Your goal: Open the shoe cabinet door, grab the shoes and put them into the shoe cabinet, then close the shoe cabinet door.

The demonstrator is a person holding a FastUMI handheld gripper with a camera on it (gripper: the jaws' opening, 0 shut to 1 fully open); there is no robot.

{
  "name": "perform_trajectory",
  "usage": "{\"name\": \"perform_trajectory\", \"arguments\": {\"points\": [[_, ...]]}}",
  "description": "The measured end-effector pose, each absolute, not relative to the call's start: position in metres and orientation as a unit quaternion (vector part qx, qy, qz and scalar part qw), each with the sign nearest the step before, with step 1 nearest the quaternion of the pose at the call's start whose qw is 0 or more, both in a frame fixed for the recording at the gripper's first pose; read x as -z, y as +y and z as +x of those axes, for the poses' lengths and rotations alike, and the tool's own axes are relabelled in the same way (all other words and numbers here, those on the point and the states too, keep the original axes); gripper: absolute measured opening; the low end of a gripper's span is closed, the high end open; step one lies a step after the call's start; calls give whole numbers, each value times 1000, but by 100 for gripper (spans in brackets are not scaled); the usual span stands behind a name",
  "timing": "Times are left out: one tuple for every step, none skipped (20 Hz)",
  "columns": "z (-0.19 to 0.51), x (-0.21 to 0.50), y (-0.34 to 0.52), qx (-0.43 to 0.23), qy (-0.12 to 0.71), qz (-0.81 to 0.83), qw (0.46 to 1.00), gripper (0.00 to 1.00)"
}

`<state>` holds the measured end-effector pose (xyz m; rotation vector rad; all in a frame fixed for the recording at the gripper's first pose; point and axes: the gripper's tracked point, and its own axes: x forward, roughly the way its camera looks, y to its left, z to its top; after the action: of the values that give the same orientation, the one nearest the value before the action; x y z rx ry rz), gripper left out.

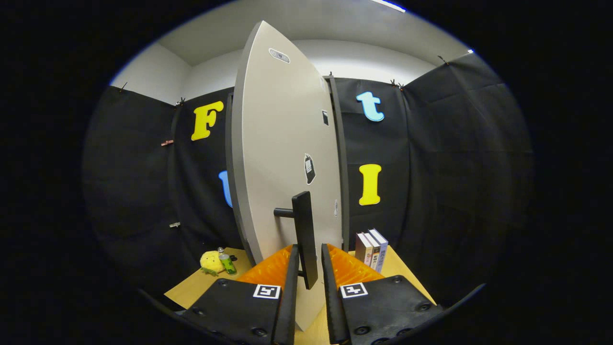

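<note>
The grey shoe cabinet door (282, 143) stands upright just ahead of me, swung partly out from the dark cabinet frame (341, 167), so its thick left edge faces me. Its black vertical bar handle (304, 225) sticks out on a short post and runs down between my fingers. My gripper (310, 247) is shut on this handle, one finger on each side of the bar near its lower half. The door hides the inside of the cabinet.
A wooden tabletop (191, 287) carries the cabinet. A yellow plush toy (210, 262) and a small green bottle (227, 263) lie to the left of the door. Three upright books (371, 251) stand to its right. Black cloth walls close in the booth.
</note>
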<state>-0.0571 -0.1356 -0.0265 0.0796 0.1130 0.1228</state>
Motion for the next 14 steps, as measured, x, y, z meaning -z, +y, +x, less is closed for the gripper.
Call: {"name": "perform_trajectory", "arguments": {"points": [[-61, 24, -144, -51, 54, 36, 997, 31], [-67, 21, -152, -40, 50, 33, 997, 31], [-71, 17, -158, -32, 45, 31, 998, 31], [-75, 13, -164, -22, 42, 27, 999, 30], [-79, 9, -169, -14, 38, 25, 999, 30], [-83, 6, -173, -7, 36, 23, 999, 30], [-89, 2, -179, -5, 33, 23, 999, 30], [-102, 2, -190, -5, 29, 23, 999, 30], [-110, 1, -196, -7, 26, 23, 999, 30], [-118, 3, -202, -10, 26, 23, 999, 30], [-122, 5, -202, -14, 29, 25, 999, 30], [-124, 8, -202, -19, 31, 27, 999, 30], [-125, 9, -198, -25, 33, 28, 999, 30], [-124, 12, -190, -32, 35, 28, 999, 30]]}}
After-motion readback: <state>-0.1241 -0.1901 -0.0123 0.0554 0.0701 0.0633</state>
